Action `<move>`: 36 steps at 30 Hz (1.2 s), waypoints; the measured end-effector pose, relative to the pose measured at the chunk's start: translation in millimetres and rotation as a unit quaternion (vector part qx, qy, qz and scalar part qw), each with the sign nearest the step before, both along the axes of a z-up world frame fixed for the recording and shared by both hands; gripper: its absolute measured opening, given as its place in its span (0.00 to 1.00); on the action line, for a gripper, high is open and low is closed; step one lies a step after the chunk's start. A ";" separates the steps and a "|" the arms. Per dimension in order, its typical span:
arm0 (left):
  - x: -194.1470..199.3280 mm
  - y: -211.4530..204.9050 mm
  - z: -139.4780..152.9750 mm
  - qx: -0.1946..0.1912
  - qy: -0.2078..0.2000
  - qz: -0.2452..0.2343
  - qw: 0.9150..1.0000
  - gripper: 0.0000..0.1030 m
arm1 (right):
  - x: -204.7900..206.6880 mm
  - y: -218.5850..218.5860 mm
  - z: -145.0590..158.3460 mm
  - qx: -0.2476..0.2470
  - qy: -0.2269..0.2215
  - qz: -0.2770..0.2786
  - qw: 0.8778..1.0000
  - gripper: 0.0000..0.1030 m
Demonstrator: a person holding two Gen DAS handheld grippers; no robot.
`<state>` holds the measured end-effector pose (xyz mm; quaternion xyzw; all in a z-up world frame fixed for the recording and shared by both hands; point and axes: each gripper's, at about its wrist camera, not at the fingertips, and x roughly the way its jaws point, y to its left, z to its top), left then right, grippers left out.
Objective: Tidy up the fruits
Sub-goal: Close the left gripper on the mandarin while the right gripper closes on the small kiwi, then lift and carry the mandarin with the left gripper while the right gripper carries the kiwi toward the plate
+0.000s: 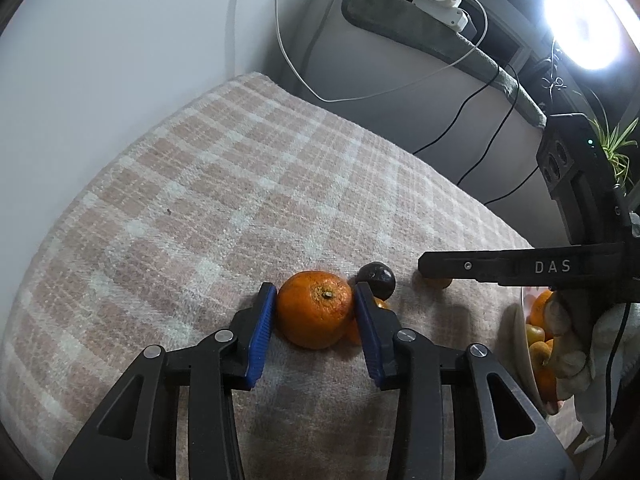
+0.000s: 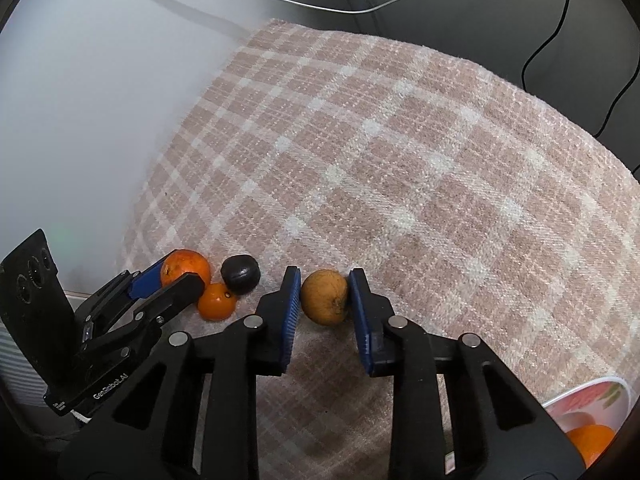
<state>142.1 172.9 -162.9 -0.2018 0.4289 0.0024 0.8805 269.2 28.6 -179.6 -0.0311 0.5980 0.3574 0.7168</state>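
Sitting between the left tool's point(image 1: 315, 310) pads: orange point(image 1: 314, 309).

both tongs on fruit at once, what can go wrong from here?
1. Left tongs clamp the big orange, which touches a small orange and a dark fruit; lifting may roll them.
2. Right tongs grip the brownish fruit near the tips; it could slip.
3. Both head to one bowl; they may collide.

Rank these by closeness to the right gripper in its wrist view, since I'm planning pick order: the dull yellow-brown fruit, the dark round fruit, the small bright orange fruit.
1. Dull yellow-brown fruit, between the right gripper pads.
2. Dark round fruit, left.
3. Small bright orange fruit, farther left, touching the dark one.
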 end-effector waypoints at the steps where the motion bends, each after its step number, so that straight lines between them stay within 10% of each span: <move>1: -0.9 0.3 0.4 0.000 -0.001 0.001 1.000 0.37 | -1.9 -0.5 1.7 0.001 -0.003 0.002 1.000 0.25; 36: -40.0 -68.2 58.6 0.011 -0.059 -0.054 0.997 0.36 | -71.5 -138.6 91.1 0.095 -0.109 -0.053 0.988 0.25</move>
